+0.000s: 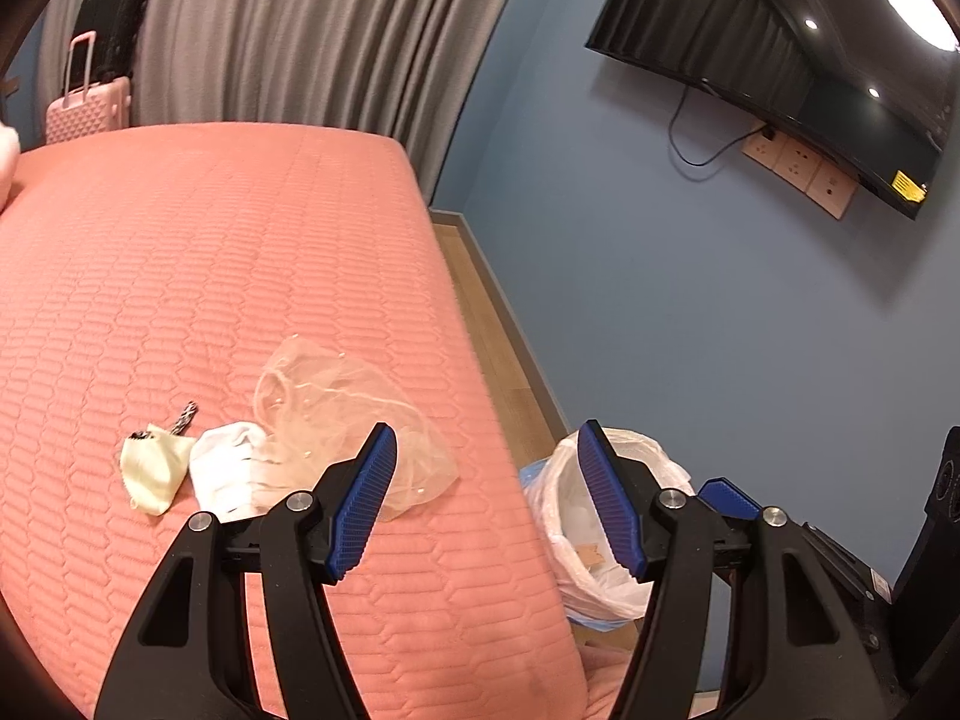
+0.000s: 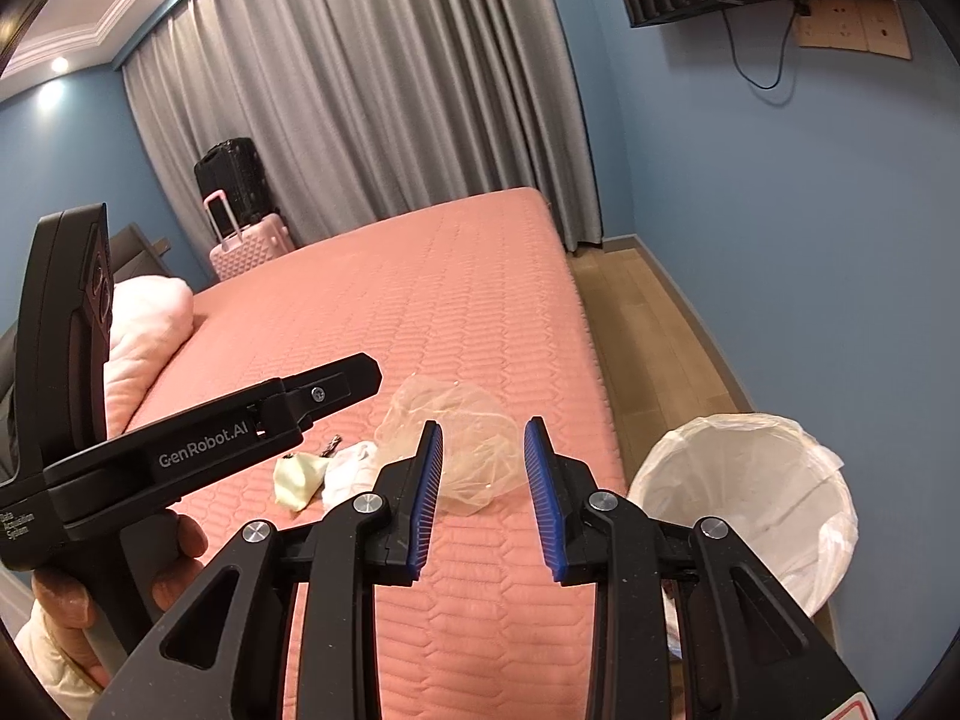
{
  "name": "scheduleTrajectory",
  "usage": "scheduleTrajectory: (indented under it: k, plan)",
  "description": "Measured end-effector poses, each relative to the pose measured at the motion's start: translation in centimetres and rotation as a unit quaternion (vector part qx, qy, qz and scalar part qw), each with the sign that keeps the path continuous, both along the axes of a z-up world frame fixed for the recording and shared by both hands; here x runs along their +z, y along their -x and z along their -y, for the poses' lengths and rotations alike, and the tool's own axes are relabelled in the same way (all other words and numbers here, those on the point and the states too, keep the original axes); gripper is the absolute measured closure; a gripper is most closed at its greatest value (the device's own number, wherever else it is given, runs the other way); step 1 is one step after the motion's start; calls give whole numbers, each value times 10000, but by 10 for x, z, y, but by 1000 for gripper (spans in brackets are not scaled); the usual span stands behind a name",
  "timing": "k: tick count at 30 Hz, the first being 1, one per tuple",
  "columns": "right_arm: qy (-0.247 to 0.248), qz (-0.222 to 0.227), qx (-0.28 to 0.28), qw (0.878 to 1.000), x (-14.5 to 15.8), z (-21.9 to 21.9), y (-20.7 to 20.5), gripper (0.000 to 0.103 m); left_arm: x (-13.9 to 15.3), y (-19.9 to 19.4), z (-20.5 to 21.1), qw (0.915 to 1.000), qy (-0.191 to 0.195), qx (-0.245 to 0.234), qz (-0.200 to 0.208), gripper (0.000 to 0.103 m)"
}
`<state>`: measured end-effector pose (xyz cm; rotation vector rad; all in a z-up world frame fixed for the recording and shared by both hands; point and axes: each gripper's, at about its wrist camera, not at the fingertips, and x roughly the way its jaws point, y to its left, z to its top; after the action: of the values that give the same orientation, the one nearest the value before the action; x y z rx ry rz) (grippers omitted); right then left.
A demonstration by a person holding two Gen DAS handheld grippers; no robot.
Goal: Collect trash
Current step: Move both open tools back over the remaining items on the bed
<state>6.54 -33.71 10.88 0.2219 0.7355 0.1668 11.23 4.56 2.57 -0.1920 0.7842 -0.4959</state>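
Trash lies on the pink bed [image 1: 210,276]: a crumpled clear plastic bag [image 1: 348,420], a white tissue [image 1: 231,471], a pale yellow scrap [image 1: 153,471] and a small twisted wrapper [image 1: 185,417]. My left gripper [image 1: 487,429] hovers open over the bed's corner with nothing between its blue pads. A white-lined bin [image 1: 600,516] stands on the floor beside the bed. In the right wrist view my right gripper [image 2: 483,425] is open and empty, just short of the plastic bag [image 2: 462,450]. The tissue [image 2: 351,471] and scrap [image 2: 300,480] lie left of it, and the bin [image 2: 750,504] is to the right.
A hand [image 2: 174,546] holds the left gripper's body [image 2: 180,450] at the left. A pillow [image 2: 150,324] lies on the bed. Pink [image 2: 252,243] and black [image 2: 234,180] suitcases stand by the curtain. A wall TV [image 1: 780,60] hangs above a narrow wooden floor strip [image 2: 648,312].
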Motion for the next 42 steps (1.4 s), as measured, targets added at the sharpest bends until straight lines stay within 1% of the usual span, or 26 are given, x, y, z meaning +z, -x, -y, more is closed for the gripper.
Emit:
scheduleTrajectory:
  k: [5,8,12,19,22,26,32,37,42]
  plan:
    - [40,-127,197,9997,-9,-22,-9,73,-16,-7,-31,9994,28,280,-220,43]
    - [68,-209,298,9993,-17,-40,-15,68,-30,-11,-51,9985,-46,434,-336,43]
    - [112,-373,483,9981,-31,-65,-25,68,-52,-20,-84,9957,-146,711,-569,43]
    - [141,-736,784,9941,-67,-103,-46,67,-98,-33,-140,9876,-312,1121,-1053,42]
    - [164,-886,918,9917,-83,-120,-54,67,-116,-39,-158,9836,-397,1259,-1233,42]
    - [182,-1069,1082,9882,-104,-144,-69,68,-135,-48,-178,9784,-411,1430,-1433,42]
    - [145,-1308,1330,9823,-131,-182,-91,67,-150,-56,-197,9742,-561,1545,-1548,42]
    - [81,-1457,1541,9772,-150,-214,-111,68,-157,-58,-228,9686,-486,1820,-1622,42]
    - [84,-1563,1712,9727,-174,-243,-133,68,-157,-68,-245,9671,-465,1907,-1616,42]
